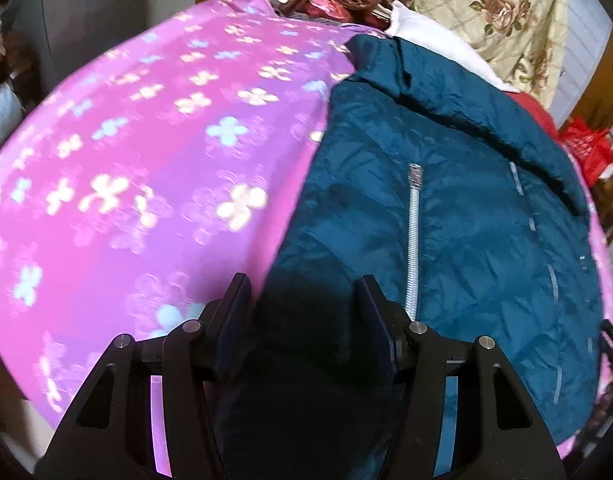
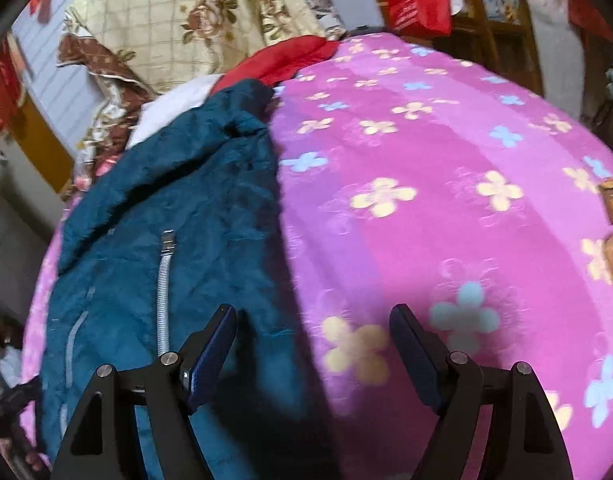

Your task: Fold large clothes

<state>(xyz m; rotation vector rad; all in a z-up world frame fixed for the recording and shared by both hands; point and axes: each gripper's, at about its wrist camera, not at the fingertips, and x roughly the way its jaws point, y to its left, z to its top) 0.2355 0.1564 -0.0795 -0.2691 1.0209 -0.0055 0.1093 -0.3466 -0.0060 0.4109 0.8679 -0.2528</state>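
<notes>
Left claw point(image 1: 302, 300) gaping over teal jacket point(image 1: 466, 208), right claw point(image 2: 312, 332) wide, pink bedspread point(image 1: 146, 140) beneath

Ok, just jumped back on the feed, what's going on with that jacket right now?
A teal jacket with a silver zipper lies spread on a pink flowered blanket. A person holds a gripper over each side of it. The left gripper hangs above the jacket's near edge, jaws open, nothing between the pads. The right gripper is open too, straddling the jacket's edge and the blanket. No fold looks started yet.
</notes>
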